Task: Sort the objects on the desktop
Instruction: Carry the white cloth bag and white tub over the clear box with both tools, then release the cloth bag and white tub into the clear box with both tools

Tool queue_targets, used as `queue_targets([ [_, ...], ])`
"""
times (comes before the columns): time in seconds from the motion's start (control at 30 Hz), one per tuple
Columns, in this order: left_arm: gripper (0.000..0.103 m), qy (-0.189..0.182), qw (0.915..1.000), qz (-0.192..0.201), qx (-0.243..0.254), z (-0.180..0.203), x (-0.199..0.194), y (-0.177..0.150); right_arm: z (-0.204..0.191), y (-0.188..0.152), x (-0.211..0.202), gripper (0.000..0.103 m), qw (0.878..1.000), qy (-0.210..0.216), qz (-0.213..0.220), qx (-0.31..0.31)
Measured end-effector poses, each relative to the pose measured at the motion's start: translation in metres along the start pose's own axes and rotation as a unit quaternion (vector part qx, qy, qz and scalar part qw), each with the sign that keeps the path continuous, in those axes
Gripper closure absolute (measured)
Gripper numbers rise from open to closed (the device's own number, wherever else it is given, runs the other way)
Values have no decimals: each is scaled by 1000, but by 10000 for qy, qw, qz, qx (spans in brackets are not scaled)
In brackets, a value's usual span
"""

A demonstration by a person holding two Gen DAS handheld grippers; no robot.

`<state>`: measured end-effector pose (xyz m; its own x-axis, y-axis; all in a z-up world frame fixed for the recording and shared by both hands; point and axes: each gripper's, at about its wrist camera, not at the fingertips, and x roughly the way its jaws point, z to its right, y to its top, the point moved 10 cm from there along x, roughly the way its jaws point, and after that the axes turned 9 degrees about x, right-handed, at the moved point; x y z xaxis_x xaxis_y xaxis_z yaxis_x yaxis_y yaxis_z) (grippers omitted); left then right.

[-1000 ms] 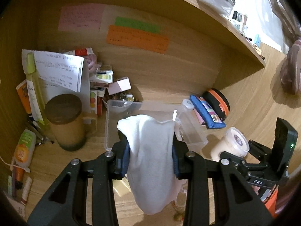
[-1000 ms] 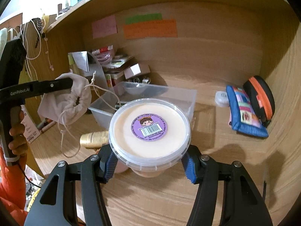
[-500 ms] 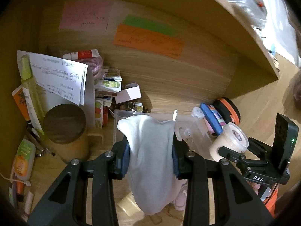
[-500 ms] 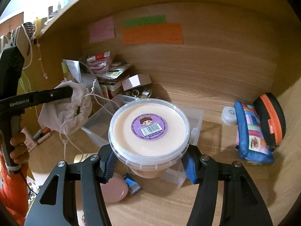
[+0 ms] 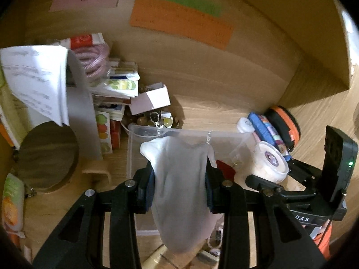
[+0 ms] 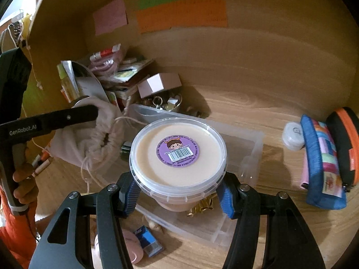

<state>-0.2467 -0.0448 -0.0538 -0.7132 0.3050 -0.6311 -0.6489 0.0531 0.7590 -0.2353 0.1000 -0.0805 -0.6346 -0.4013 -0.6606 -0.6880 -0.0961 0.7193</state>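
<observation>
My left gripper (image 5: 179, 190) is shut on a white drawstring cloth pouch (image 5: 181, 197), held above a clear plastic storage box (image 5: 134, 157). The pouch also shows in the right wrist view (image 6: 89, 141), left of centre, over the box's left end. My right gripper (image 6: 178, 196) is shut on a round plastic tub with a cream lid and purple sticker (image 6: 178, 154), held over the same clear box (image 6: 251, 148). The tub also shows in the left wrist view (image 5: 270, 161), at the box's right end.
A pile of boxes, papers and trinkets (image 6: 134, 83) fills the back left corner. A wooden-lidded jar (image 5: 47, 154) stands at the left. A blue pencil case (image 6: 320, 161), an orange-rimmed pouch (image 6: 345, 143) and a small white jar (image 6: 292, 135) lie at the right. Small items (image 6: 143, 239) lie near the front.
Both grippers have moved forward and down toward the clear box, each still holding its object. The shelf's back wall looks closer.
</observation>
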Motion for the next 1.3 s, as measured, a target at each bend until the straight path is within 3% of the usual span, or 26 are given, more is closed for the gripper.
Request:
queue_targets([
  [0.47,67,189,9981,-522,280,1,46,-22,-4,-21,49,48,9983,-24,-560,-137],
  [1.0,65,433,9947,-831,432,-1,57,-36,-6,-20,51,45,9980,-77,-567,-249],
  [1.07,57,443,9945,-830,451,0,55,-37,-6,-19,49,44,9980,-122,-561,-267],
  [1.23,45,511,9954,-649,487,3,41,-28,-7,-14,35,24,9977,-364,-379,-419],
  [1.3,41,523,9956,-587,500,4,34,-25,-9,-12,29,22,9977,-390,-313,-452],
])
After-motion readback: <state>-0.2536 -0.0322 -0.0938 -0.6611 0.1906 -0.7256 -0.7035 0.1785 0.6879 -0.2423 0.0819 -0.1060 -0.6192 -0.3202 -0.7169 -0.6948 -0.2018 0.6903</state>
